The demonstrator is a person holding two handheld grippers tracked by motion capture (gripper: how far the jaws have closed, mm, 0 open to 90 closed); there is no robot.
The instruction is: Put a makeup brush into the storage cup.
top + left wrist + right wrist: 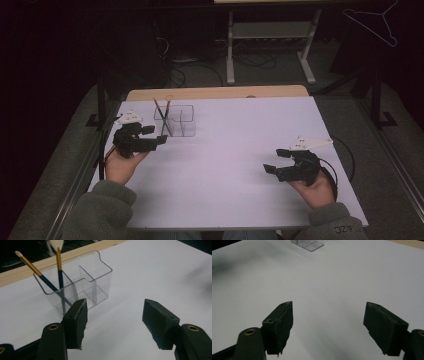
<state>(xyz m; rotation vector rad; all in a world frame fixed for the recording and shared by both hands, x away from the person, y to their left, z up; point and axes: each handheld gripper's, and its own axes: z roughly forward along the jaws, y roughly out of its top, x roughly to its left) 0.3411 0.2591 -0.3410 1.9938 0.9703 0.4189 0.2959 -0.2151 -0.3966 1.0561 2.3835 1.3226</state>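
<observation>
A clear plastic organizer (177,120) with several compartments stands at the back left of the white table (240,140). Two thin brushes (162,115) lean crossed in its left compartment. In the left gripper view the organizer (85,282) is just ahead, with one brush (40,273) slanting left and the other brush (59,267) more upright. My left gripper (156,134) sits just in front-left of the organizer, and its open jaws (115,315) hold nothing. My right gripper (274,160) hovers at the front right, open (328,317) over bare table, with the organizer (308,243) far off.
A wooden strip (215,92) runs along the table's back edge. Beyond it stand the white legs of another desk (270,45) with cables on the floor. A wire hanger (372,22) hangs at the top right. Sleeved forearms enter from the bottom.
</observation>
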